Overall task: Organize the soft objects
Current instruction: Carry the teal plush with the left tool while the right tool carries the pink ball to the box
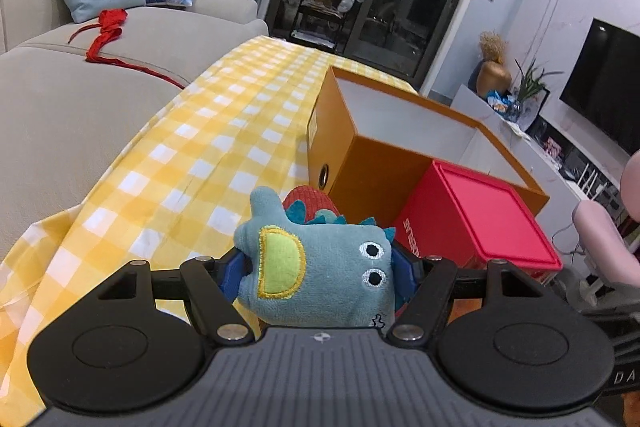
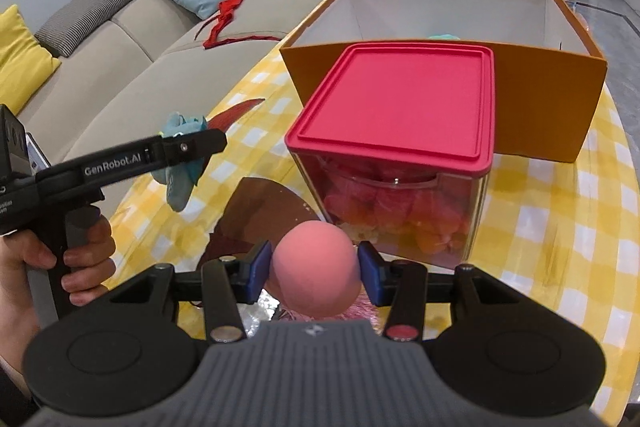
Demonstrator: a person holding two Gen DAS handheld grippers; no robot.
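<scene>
Two soft things were held, neither yet in the orange box [image 1: 352,151]. From the left wrist, the left tongs [image 1: 320,277] stood wide, clamped on a blue plush toy [image 1: 316,271] above the checked tabletop [image 1: 192,147], just before the box; a red-lidded container [image 1: 480,219] carried sideways lettering too skewed to read. From the right wrist, the right tongs [image 2: 314,277] pinched a pink sponge ball [image 2: 314,267], and the other tool read "GenRobot.AI". One teal item already showed inside; both pieces remained to drop.

Left gripper [image 1: 320,273] clamps a blue plush toy [image 1: 316,275] near orange box [image 1: 384,163]
</scene>
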